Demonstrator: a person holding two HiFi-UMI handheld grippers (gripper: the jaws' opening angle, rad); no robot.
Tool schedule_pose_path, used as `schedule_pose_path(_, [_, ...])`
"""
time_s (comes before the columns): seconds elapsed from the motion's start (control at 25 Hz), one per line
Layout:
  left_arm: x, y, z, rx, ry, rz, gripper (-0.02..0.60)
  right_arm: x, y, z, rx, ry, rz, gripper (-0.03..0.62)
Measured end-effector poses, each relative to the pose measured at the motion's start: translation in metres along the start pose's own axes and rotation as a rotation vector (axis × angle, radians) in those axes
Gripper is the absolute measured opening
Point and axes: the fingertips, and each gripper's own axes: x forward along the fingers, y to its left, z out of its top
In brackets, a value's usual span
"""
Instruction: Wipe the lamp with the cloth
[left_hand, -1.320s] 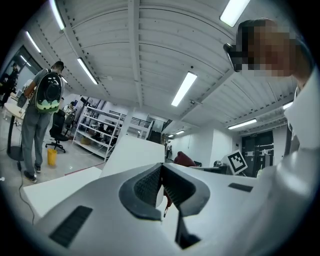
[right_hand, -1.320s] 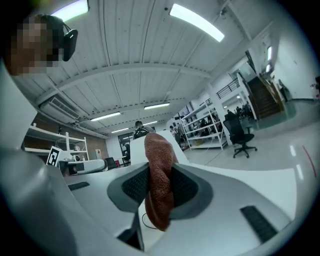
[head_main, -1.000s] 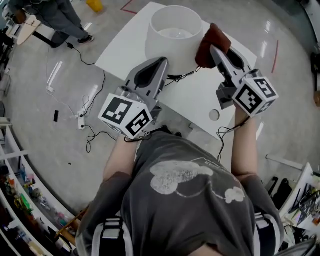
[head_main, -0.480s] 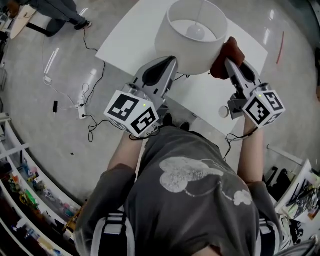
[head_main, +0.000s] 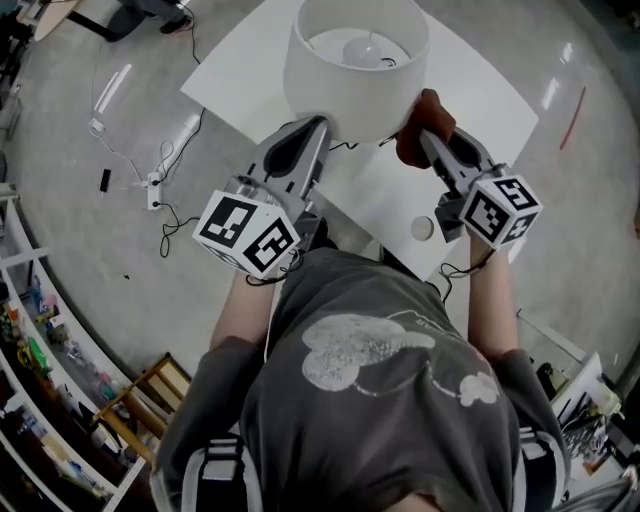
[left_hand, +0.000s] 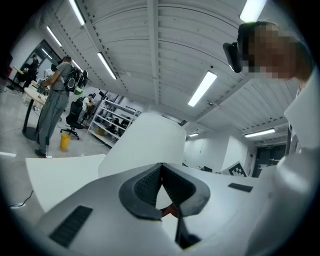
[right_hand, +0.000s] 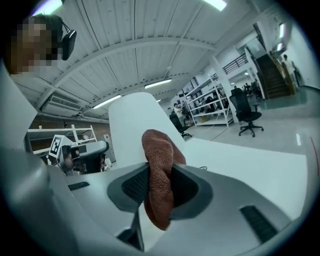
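A lamp with a white drum shade (head_main: 345, 90) stands on the white table (head_main: 240, 70), its bulb (head_main: 365, 47) visible from above. My right gripper (head_main: 425, 137) is shut on a rust-brown cloth (head_main: 425, 112), which presses against the shade's right side low down. In the right gripper view the cloth (right_hand: 159, 150) bulges out between the jaws of my right gripper (right_hand: 159, 172), with the shade (right_hand: 135, 120) just behind. My left gripper (head_main: 320, 125) reaches under the shade's near edge. In its own view my left gripper (left_hand: 160, 166) has its pads together, right against the shade (left_hand: 145, 140).
A black cable (head_main: 350, 150) runs over the table under the shade. A small round object (head_main: 423, 228) lies near the table's near corner. Cables and a power strip (head_main: 155, 185) lie on the floor at left, and shelving (head_main: 40, 400) stands further left.
The cloth in my right gripper has slid down the shade's right side toward its lower rim. My left gripper keeps its place under the shade. The head camera has shifted.
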Motion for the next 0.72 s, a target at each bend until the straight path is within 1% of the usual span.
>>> schedule_pose_path(0.16, [-0.002,-0.018,-0.013,0.031,-0.026,0.113,0.008,-0.005,-0.019,-0.016,-0.015,0.086,0.083,0.097])
schedule_pose_path(0.24, [-0.002,-0.020,-0.018,0.035,-0.047,0.179,0.008,-0.007,-0.033,-0.020,-0.014,0.106,0.117,0.097])
schedule_pose_path(0.32, [-0.003,-0.024,-0.018,0.045,-0.073,0.227,0.008,-0.009,-0.043,-0.018,-0.023,0.110,0.146,0.097])
schedule_pose_path(0.48, [-0.006,-0.035,-0.016,0.101,-0.110,0.288,0.008,-0.001,-0.052,0.005,-0.059,0.070,0.205,0.097])
schedule_pose_path(0.72, [0.003,-0.050,-0.018,0.141,-0.148,0.331,0.008,0.015,-0.053,0.058,-0.117,-0.032,0.289,0.097])
